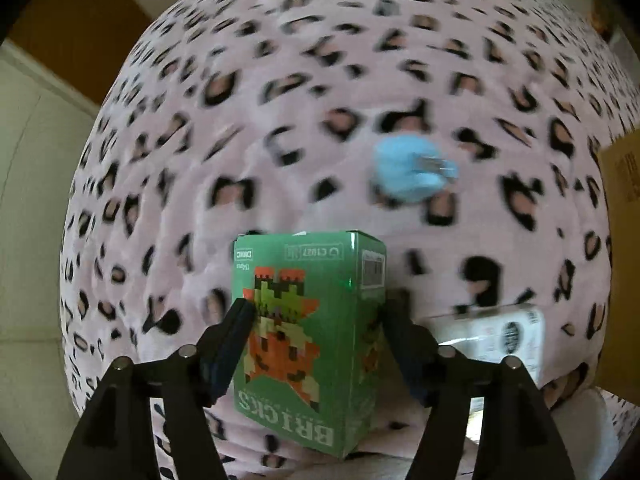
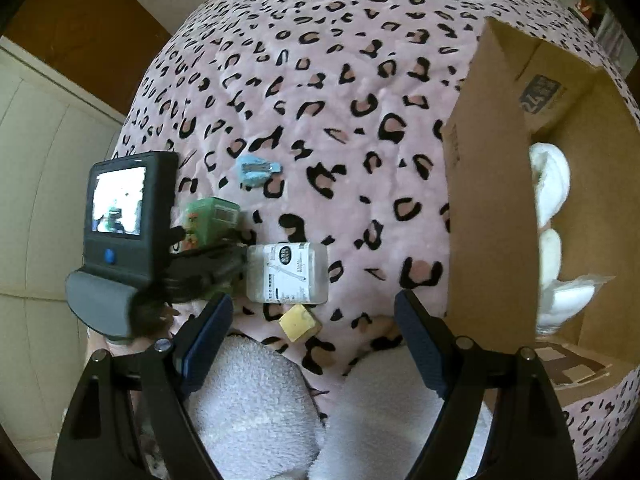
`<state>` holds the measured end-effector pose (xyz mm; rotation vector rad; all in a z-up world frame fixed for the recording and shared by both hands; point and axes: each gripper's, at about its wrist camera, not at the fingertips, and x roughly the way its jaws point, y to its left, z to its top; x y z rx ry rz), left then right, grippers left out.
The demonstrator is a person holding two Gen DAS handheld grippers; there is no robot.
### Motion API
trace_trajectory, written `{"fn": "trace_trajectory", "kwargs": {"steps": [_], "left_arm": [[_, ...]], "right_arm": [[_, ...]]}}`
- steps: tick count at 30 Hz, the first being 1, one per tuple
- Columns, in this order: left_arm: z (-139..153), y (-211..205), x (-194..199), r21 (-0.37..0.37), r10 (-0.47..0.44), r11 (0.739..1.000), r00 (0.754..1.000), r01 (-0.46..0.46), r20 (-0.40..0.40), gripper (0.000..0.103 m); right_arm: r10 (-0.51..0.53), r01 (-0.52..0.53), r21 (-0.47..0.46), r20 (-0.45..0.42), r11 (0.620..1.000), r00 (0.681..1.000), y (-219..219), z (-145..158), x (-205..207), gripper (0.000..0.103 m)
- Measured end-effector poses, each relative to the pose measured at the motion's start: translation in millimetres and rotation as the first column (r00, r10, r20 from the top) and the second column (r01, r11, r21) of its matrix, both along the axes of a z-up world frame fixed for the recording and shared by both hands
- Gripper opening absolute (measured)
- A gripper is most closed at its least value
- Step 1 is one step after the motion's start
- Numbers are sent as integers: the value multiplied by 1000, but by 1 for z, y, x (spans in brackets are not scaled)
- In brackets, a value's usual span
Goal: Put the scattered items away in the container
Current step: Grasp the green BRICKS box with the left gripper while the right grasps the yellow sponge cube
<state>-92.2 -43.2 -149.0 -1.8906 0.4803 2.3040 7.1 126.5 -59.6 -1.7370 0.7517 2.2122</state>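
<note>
My left gripper (image 1: 320, 312) is shut on a green "BRICKS" box (image 1: 308, 328), one finger pressed on each side of it, just above the pink leopard-print blanket (image 1: 280, 120). The box also shows in the right wrist view (image 2: 210, 218), with the left gripper's device around it. My right gripper (image 2: 314, 328) is open and empty above the blanket. A clear plastic box (image 2: 286, 278) and a yellow cube (image 2: 298, 322) lie just ahead of it. A light blue clip (image 2: 256, 170) lies farther off. The cardboard box (image 2: 496, 200) stands open at the right, with white items inside.
A white fluffy cloth (image 2: 260, 400) lies under my right gripper. The clear plastic box also shows right of the green box in the left wrist view (image 1: 492, 332). The blanket's left edge drops off to a pale floor (image 2: 36, 160).
</note>
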Motion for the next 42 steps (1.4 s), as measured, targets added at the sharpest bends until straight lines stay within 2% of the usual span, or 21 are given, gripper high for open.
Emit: {"fn": "trace_trajectory", "kwargs": {"steps": [6,13,19,20,23,24,26,31,35,41,42], "left_arm": [[3,-45,-6,123,56,991,998,-59,29,73],[-7,-53,-1,159,27,987,1000,-29,13,83],[-14,-66,2,222,35,974,999,-36,8,90],[-17,-70,2,242,42,969,999,-47,23,90],[-42,-83,0,303,95,943,985,-135,143,90],[-49,-88,1,323,117,932,980,-165,164,90],[-53,-92,2,349,130,920,979,-178,156,90],[-53,-82,5,301,97,945,988,-130,123,88],[-54,-70,9,236,69,968,994,-89,89,86],[-48,-65,13,225,68,971,996,-80,62,85],[-47,-65,14,226,69,971,996,-81,62,85]], "right_arm": [[107,-107,-2,23,994,994,-25,-17,-7,84],[187,-183,-39,112,982,976,-50,-70,-9,84],[227,-228,-16,159,974,961,-63,-100,-14,84],[236,-238,-11,166,971,957,-66,-104,-15,84],[251,-253,-15,194,967,948,-70,-120,-17,83],[253,-254,-16,200,967,947,-71,-125,-17,82],[253,-255,-19,207,967,945,-72,-133,-16,78],[235,-236,-23,210,972,949,-67,-143,-14,72],[222,-222,-21,207,975,953,-62,-145,-11,61],[191,-188,-34,182,982,965,-51,-143,-5,40],[193,-190,-35,182,981,964,-50,-143,-5,39]]}}
